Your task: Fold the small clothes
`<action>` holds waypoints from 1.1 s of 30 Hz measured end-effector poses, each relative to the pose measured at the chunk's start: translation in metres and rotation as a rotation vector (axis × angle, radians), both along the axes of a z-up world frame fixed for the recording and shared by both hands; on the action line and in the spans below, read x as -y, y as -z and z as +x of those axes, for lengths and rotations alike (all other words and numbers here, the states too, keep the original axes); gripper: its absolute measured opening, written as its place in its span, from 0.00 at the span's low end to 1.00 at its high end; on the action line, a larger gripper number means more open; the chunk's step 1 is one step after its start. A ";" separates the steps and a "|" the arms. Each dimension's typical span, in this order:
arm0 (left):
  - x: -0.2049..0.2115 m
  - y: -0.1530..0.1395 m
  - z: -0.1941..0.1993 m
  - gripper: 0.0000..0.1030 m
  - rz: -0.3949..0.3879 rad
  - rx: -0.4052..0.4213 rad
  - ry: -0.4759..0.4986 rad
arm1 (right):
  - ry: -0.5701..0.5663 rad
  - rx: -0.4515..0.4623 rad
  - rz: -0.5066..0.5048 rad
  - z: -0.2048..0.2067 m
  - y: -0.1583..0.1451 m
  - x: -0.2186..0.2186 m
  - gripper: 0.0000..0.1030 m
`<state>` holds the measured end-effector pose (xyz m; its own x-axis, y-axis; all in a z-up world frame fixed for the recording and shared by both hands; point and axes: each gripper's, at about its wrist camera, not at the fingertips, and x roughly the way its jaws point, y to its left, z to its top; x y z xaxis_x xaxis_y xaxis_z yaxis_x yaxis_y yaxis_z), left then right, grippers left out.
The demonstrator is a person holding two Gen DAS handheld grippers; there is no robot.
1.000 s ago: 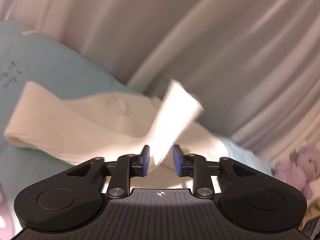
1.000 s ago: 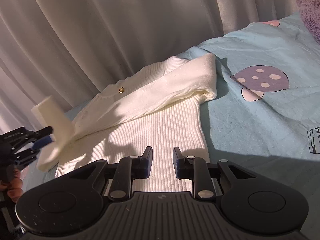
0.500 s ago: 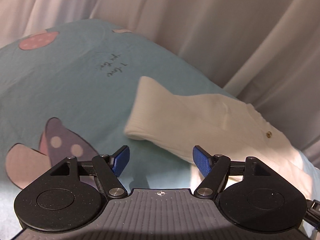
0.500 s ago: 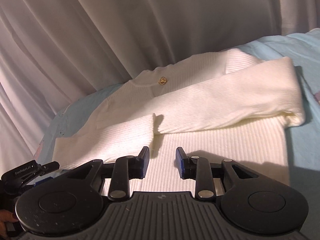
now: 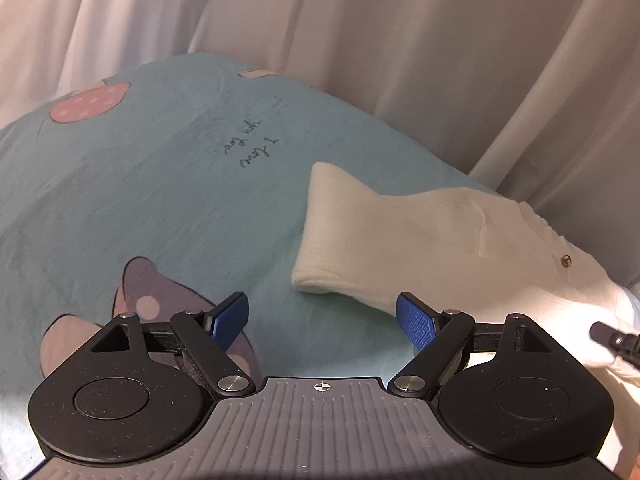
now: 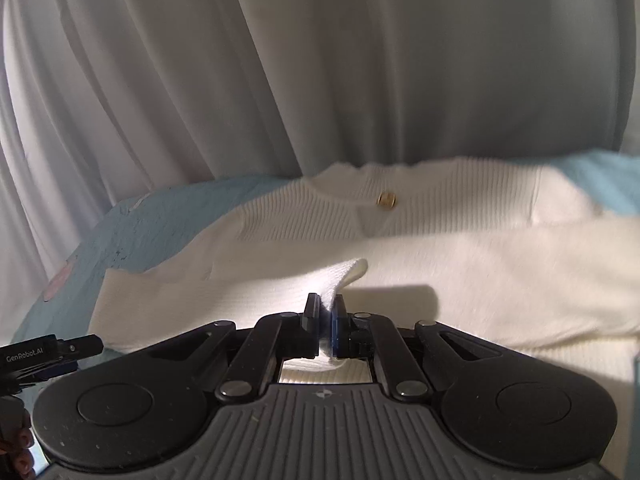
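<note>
Fingers (image 6: 335,312) around a cuff, apparently, of ribbed cream cardigan (image 6: 460,272).

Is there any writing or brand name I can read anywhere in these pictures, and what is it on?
"GenRobot.AI": white print on the black left gripper, seen at the left edge of the right wrist view.
"I love you too", or close to it: dark handwriting printed upside down on the blue bedsheet; only "love" reads surely.
The gold button on the white cardigan bears a mark too blurred to read.
</note>
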<state>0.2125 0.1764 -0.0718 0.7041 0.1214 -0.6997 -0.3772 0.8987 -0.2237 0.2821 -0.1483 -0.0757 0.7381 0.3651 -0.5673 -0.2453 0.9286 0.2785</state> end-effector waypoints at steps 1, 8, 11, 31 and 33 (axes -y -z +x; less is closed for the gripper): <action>0.004 -0.001 0.001 0.84 0.005 0.005 0.016 | 0.027 0.046 -0.029 -0.002 -0.008 0.005 0.04; 0.032 0.001 0.023 0.84 0.048 0.000 0.131 | 0.247 0.022 -0.094 0.013 -0.006 0.085 0.05; 0.044 0.004 0.032 0.84 0.082 -0.013 0.174 | 0.238 -0.022 -0.027 0.015 0.007 0.102 0.06; 0.065 0.005 0.052 0.85 0.134 -0.014 0.231 | 0.143 0.111 -0.377 0.022 0.005 0.067 0.04; 0.065 0.005 0.053 0.85 0.138 -0.016 0.232 | 0.182 0.133 -0.433 0.021 0.006 0.071 0.01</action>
<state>0.2657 0.1111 -0.0769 0.7129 0.0532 -0.6993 -0.1607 0.9830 -0.0890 0.3032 -0.2195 -0.0814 0.8444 -0.0259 -0.5351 -0.0750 0.9833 -0.1660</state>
